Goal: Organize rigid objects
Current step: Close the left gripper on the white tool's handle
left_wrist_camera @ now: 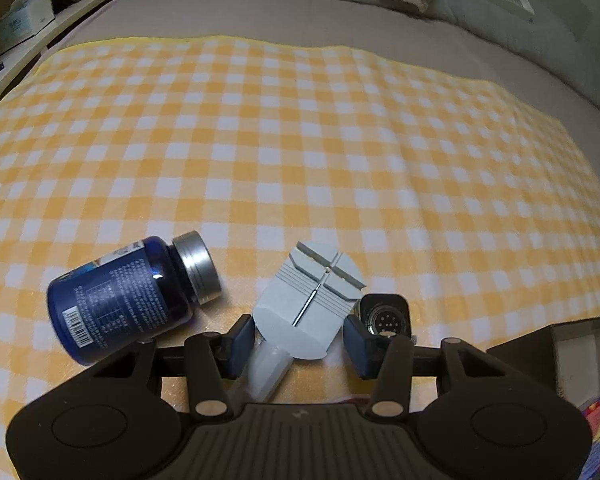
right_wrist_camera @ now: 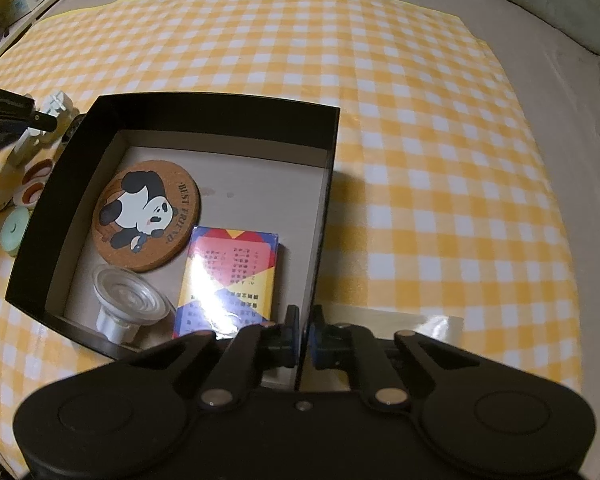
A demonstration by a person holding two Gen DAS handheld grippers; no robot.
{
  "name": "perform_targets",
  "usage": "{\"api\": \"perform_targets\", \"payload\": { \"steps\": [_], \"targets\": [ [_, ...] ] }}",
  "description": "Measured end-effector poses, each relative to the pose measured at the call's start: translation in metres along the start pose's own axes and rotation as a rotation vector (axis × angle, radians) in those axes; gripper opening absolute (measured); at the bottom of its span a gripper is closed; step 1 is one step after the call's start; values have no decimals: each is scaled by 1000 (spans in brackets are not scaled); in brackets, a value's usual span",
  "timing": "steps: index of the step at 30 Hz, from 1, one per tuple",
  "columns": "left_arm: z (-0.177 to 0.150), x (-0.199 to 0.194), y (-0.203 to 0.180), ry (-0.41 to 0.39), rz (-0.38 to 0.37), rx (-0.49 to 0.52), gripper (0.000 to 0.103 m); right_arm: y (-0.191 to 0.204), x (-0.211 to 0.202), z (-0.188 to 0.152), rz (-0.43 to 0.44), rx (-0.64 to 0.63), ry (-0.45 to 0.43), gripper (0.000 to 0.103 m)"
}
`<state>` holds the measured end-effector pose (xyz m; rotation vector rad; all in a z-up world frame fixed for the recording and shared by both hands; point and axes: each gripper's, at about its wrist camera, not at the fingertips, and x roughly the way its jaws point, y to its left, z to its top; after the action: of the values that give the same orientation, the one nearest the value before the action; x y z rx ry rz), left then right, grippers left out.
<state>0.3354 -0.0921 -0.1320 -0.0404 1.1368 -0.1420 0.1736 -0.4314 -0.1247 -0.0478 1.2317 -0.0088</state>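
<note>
The left gripper (left_wrist_camera: pixel 298 340) is held low over a yellow-and-white checked cloth (left_wrist_camera: pixel 300 140), its jaws part-way closed around a pale grey watch-link tool (left_wrist_camera: pixel 300 304). The tool lies flat on the cloth between the two blue pads. Its long axis runs obliquely: the slotted head points up and to the right in the left wrist view, and the translucent white handle (left_wrist_camera: pixel 266 372) points down and to the left, toward the gripper body. A thin metal pin is seen along that same axis. The left pad (left_wrist_camera: pixel 242 340) is just beside the tool's edge, perhaps touching it; the right pad (left_wrist_camera: pixel 360 344) stands slightly apart from it, so no firm hold is shown.

A dark blue bottle (left_wrist_camera: pixel 120 300) with a silver cap (left_wrist_camera: pixel 198 268) is laid on its side to the left of the tool, the cap pointing up and right. A black round connector (left_wrist_camera: pixel 384 316) is placed just beside the right pad.

The right gripper (right_wrist_camera: pixel 303 336) is pinched shut on the right wall of a black box (right_wrist_camera: pixel 220 108), the wall being clamped between its jaws. Inside the box a round cork coaster with a panda (right_wrist_camera: pixel 148 216), a colourful card pack (right_wrist_camera: pixel 232 280) and a clear plastic cup-shaped part (right_wrist_camera: pixel 128 304) are seen. The pack's long axis is set roughly parallel to the gripped wall.
</note>
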Motion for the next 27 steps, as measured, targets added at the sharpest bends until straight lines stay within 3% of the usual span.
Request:
{"api": "perform_targets", "payload": {
  "steps": [7,8,10,14,18,19,20,22,27],
  "targets": [
    [-2,-34,23,-17,-45,-54,49,-2,0,0,-4,3,0,5],
    [-2,-40,24,-22,-57,-58,25,-2,0,0,-6,2,1,5],
    [-3,-50,27,-19,-92,-72,10,0,1,0,-11,0,2,5],
    [-10,-70,15,-20,-170,-57,10,1,2,2,-17,-3,4,5],
    [-14,-74,-3,-35,-168,-6,12,2,2,1,-21,-5,3,5],
    [-16,-72,-5,-39,-152,5,18,2,1,0,-22,-6,3,5],
    [-17,-70,-6,-39,-131,13,31,2,1,0,-23,-8,2,5],
    [-19,-62,-7,-28,-104,29,42,3,0,0,-26,-12,0,5],
    [-18,-39,-12,-10,-81,79,47,3,0,-1,-23,-17,1,5]
  ]
}}
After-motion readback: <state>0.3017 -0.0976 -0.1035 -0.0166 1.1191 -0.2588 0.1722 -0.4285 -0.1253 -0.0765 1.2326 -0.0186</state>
